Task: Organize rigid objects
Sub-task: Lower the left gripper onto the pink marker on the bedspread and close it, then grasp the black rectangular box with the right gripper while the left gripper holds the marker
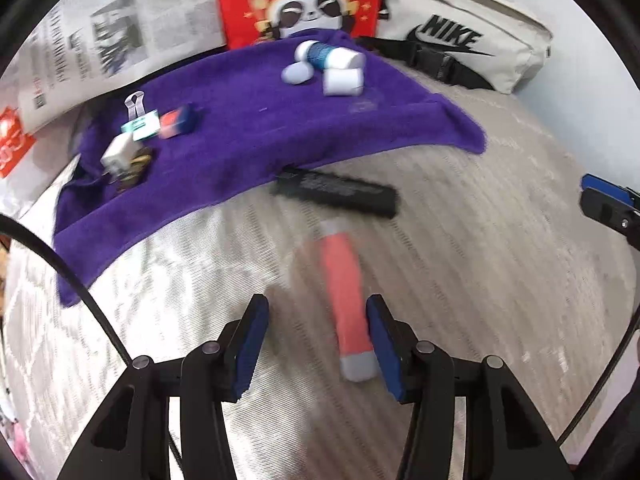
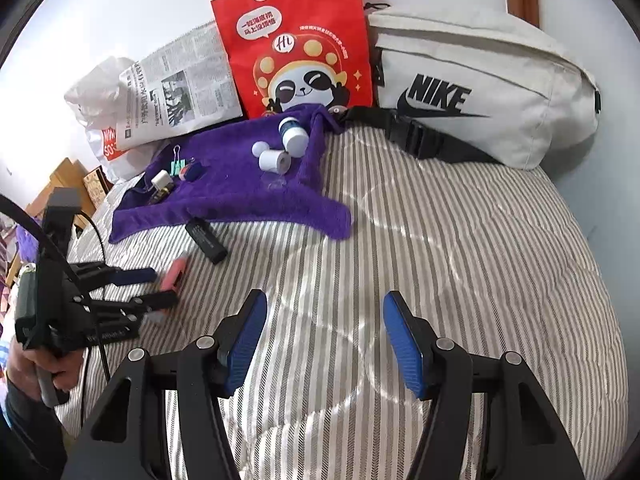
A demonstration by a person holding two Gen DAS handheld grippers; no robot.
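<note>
A pink tube with a grey cap lies on the striped bedcover; it also shows in the right wrist view. My left gripper is open around its capped end, the right pad beside it. A black bar lies just beyond, at the edge of a purple towel. On the towel sit white bottles, binder clips, an eraser and a white charger. My right gripper is open and empty over bare bedcover.
A red panda paper bag, a white Nike waist bag and a newspaper stand behind the towel against the wall. The striped bedcover spreads to the right of the towel.
</note>
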